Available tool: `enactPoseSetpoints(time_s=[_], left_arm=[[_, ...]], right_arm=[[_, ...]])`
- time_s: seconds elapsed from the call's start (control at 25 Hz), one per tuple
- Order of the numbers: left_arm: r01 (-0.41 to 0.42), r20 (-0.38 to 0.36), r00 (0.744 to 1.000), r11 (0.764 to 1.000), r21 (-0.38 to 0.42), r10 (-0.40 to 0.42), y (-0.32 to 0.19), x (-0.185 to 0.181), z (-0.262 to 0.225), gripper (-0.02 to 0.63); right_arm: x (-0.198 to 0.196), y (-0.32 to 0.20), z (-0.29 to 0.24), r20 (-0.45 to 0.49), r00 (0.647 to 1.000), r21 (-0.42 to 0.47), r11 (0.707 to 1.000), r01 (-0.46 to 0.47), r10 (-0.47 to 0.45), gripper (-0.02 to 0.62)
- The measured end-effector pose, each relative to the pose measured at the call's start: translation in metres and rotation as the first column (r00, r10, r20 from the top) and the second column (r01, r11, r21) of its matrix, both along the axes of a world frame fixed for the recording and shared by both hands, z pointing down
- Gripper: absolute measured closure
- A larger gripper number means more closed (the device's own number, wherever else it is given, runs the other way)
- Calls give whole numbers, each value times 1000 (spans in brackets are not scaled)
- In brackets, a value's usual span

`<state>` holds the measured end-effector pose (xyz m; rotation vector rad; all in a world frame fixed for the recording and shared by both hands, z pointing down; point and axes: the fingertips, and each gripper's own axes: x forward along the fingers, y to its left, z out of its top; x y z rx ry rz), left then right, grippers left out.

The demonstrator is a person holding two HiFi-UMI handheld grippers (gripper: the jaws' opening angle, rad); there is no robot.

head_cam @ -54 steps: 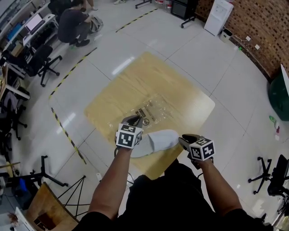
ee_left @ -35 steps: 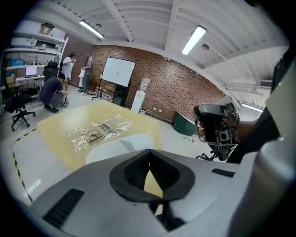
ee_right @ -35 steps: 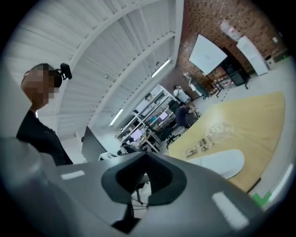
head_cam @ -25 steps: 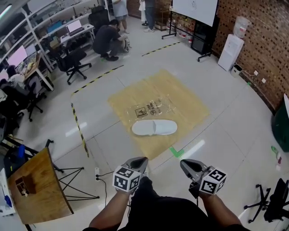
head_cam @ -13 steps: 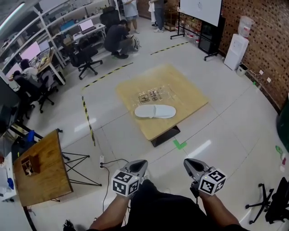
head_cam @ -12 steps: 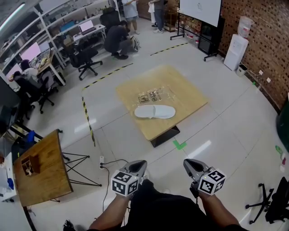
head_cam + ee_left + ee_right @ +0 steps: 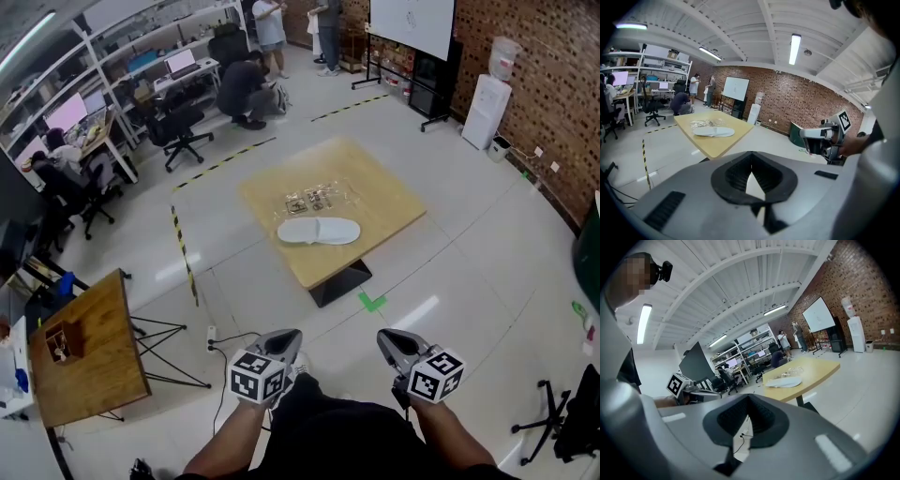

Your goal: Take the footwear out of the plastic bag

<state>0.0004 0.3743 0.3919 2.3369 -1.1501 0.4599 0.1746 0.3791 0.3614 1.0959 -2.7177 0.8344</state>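
Backed off from table; slippers out beside bag; left gripper, right gripper clenched, empty; from this far, an item left in the bag may go unnoticed

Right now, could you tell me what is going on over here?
A person stands well away from the wooden table, holding the left gripper and the right gripper close to the body, both with jaws shut and empty. The white slippers lie on the table, out of the clear plastic bag, which lies flat just beyond them. Nothing is being handled at this moment.
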Motion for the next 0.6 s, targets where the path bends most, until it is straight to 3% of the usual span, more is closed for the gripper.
enactPoseSetpoints(time_s=[0.24,0.6], left_arm=[[-7,16,1000,999,50,6,-6,1,-19,599],[-12,31,999,998,64,10,3,1,-26,598]], right_arm=[[5,4,-5,-5,1000,15,1000,0,0,595],[5,13,-8,-1,1000,20,1000,5,-5,595]])
